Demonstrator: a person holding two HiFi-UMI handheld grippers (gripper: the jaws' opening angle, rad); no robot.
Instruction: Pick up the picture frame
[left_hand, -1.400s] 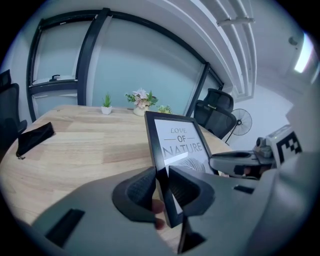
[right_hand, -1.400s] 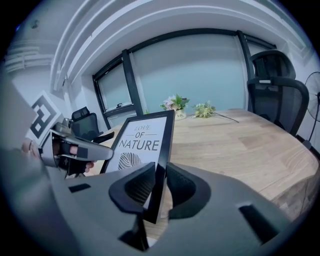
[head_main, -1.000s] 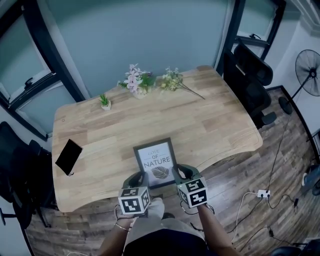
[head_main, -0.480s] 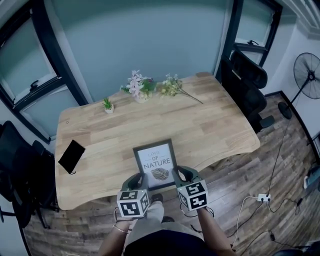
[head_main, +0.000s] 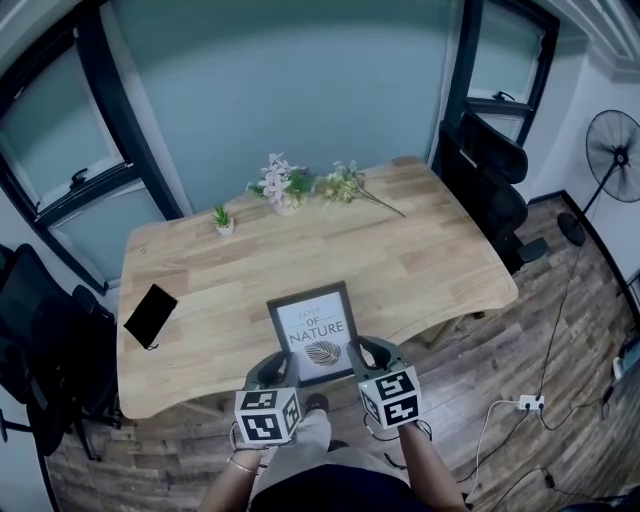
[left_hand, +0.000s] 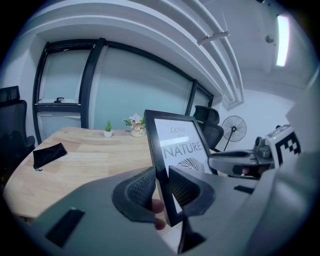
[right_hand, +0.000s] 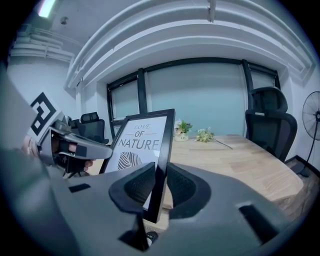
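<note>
Both grippers have carried the picture frame (head_main: 314, 332) slightly upward, toward the head camera. Left gripper (left_hand: 162, 186) clamps the frame's left edge and right gripper (right_hand: 160, 185) its right edge, pads pressed on the black moulding. It hangs tilted over the wooden table's (head_main: 430, 260) near edge, well apart from the flowers (head_main: 285, 184).

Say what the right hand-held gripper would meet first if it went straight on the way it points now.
The right hand-held gripper clamps the picture frame, which would travel along. Beyond that, probably the wooden table, well before the flowers; depth is unclear.
</note>
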